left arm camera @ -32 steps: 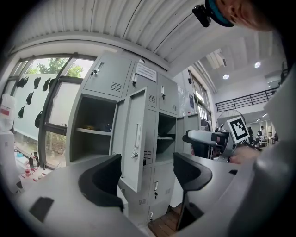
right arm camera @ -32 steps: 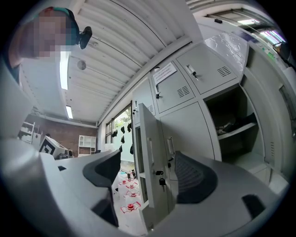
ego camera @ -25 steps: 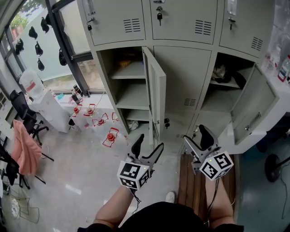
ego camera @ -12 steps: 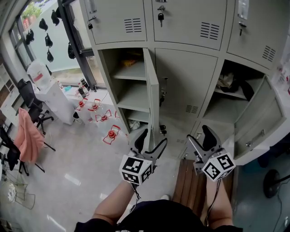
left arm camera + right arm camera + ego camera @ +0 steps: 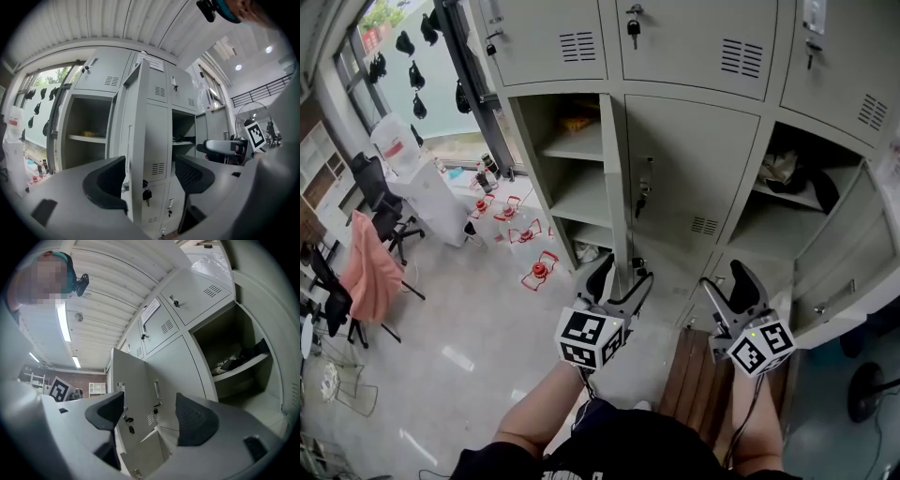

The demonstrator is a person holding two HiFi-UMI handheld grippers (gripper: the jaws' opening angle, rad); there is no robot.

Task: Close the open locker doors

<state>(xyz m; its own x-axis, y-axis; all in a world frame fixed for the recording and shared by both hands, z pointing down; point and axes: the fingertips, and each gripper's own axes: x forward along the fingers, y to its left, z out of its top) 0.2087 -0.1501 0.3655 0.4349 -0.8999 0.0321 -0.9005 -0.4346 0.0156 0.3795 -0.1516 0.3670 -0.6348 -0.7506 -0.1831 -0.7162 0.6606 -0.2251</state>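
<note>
- Our left tongs point(image 5: 623, 275) are held level, jaws wide and empty. The left locker door point(image 5: 617, 178) stands edge-on straight ahead, framed in the gap between the jaws. We see no contact with it.
- We judge that this aim prepares a push or a grip on that edge. The keys point(image 5: 146, 194) hang low on the door's outer face.
- Our right tongs point(image 5: 724, 279), just beside the left pair, tilt slightly upward. Their jaws have just drawn in a little but are still wide, with nothing between them.
- The right locker door point(image 5: 848, 262) swings out to the right of the right tongs, well apart from them. Dark clothing point(image 5: 792, 173) lies on the shelf behind it.
- Both doors are still open.
</note>
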